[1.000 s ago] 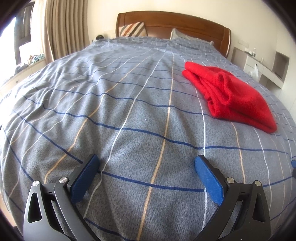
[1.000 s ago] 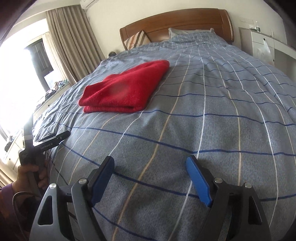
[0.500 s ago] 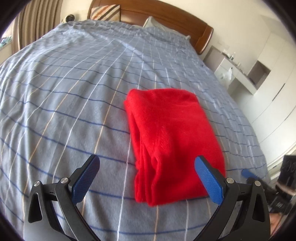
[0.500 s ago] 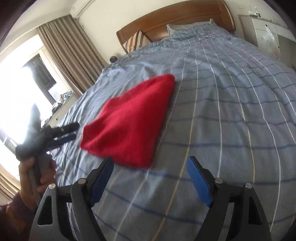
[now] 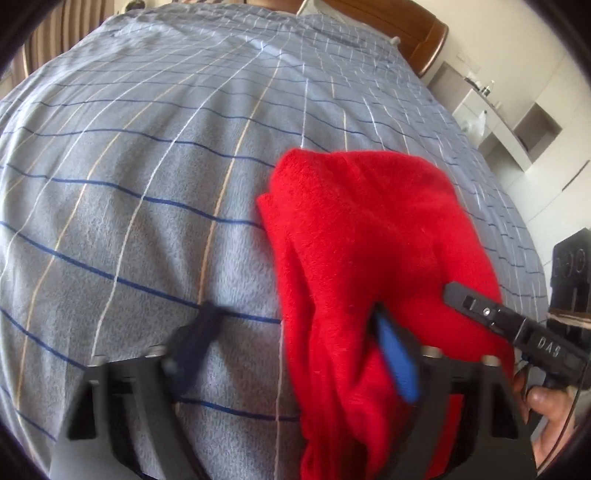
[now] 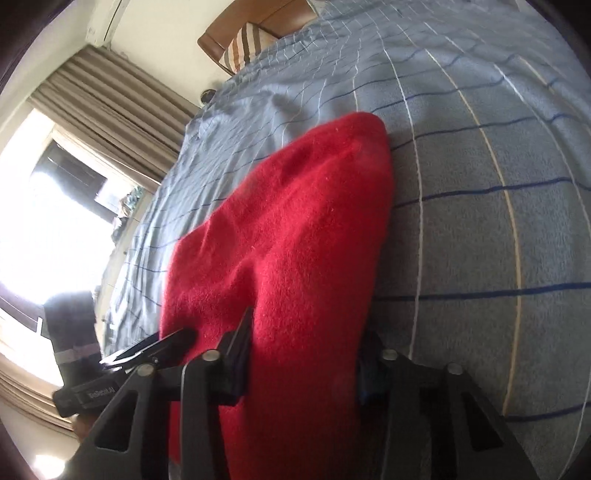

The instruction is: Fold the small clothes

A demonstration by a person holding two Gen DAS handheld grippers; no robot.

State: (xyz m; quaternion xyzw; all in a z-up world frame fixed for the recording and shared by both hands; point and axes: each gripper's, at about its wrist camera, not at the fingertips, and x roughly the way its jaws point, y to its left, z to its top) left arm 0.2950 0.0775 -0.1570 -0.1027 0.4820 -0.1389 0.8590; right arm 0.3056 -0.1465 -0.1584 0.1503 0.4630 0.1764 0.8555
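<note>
Both hand-held grippers, left and right, spread over red garment at 6 o'clock; closing may grab bedspread.

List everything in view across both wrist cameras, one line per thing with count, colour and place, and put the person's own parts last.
red garment: 1, red, folded on the bedspread, near end between the fingers of both grippers
bedspread: 1, grey-blue with blue, white and tan lines, covers the bed
headboard: 1, brown wood, far end of bed
striped pillow: 1, brown and cream, against the headboard
curtains: beige, beside the bright window
shelving unit: 1, white, right of the bed
left gripper: 1, black with blue pads, open
right gripper: 1, black, straddling the garment's end
hand: 1, holding the right gripper's handle
</note>
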